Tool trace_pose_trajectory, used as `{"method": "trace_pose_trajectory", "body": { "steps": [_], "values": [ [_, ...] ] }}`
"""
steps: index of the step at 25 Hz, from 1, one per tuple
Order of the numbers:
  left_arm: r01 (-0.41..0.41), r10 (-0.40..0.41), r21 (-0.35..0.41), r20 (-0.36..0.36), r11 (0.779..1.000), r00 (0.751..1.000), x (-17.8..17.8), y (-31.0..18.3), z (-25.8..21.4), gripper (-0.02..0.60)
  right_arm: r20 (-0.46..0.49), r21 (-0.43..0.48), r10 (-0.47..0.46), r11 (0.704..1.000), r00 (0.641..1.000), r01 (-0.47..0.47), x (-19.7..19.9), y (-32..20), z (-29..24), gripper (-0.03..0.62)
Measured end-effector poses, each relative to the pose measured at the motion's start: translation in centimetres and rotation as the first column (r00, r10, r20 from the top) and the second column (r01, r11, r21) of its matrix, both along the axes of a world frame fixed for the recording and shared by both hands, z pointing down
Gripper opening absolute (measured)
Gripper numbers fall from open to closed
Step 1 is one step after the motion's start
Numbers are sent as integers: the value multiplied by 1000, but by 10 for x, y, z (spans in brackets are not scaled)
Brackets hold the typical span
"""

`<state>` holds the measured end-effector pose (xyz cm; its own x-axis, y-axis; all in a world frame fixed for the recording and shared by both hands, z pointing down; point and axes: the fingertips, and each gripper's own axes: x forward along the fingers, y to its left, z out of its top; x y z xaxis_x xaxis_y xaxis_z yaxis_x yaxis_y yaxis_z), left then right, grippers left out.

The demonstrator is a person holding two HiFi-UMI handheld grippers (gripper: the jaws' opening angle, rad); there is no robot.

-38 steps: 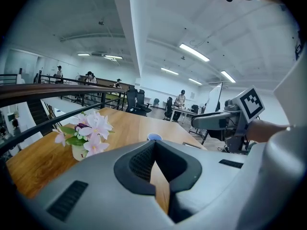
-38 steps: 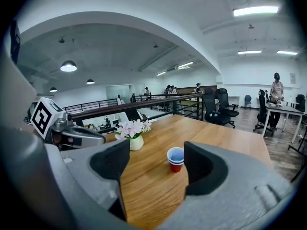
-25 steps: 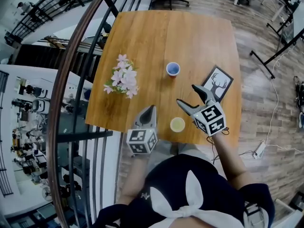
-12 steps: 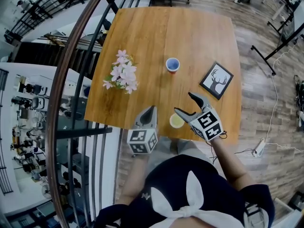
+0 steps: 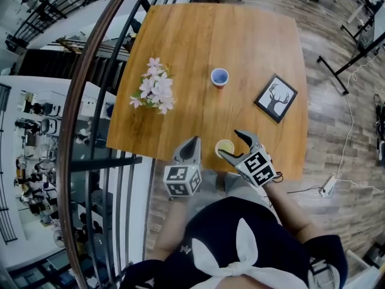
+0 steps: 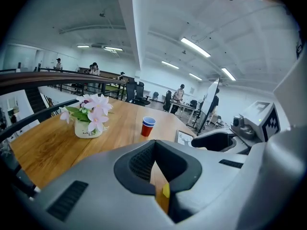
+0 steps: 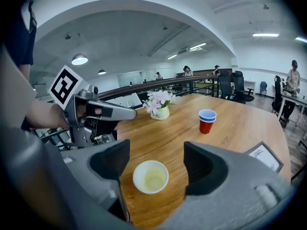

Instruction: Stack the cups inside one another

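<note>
A: Right hand-held gripper (image 7: 156, 150)?
B: I read the jaws spread, flanking the pale yellow cup (image 7: 150, 177), not touching it. The cup stands upright near the table's (image 5: 180, 41) near edge.
A: Left?
B: Left hand-held gripper (image 6: 156, 162) pressed together, empty, at that same edge.
A: Room?
B: Bare wood up to the blue-in-red cup stack (image 5: 219, 77). Flower pot (image 5: 155, 93) toward the left edge, picture frame (image 5: 276, 98) toward the right.
</note>
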<state>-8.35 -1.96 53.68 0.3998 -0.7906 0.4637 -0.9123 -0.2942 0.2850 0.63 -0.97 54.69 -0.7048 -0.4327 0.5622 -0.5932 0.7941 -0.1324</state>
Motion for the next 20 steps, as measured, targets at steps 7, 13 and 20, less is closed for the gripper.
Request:
{"method": "trace_pose_trajectory", "body": {
  "steps": [7, 13, 20],
  "values": [
    [-7, 7, -26, -1, 1000, 1000, 0, 9, 8, 17, -86, -40, -48, 998, 995, 45, -6, 26, 39, 350],
    [-8, 8, -49, -2, 999, 1000, -4, 13, 14, 17, -177, -40, -54, 998, 983, 48, -5, 28, 59, 351],
    [-13, 13, -57, -12, 998, 1000, -6, 14, 17, 17, -237, -81, -63, 996, 969, 45, -4, 31, 82, 351]
  ]
}}
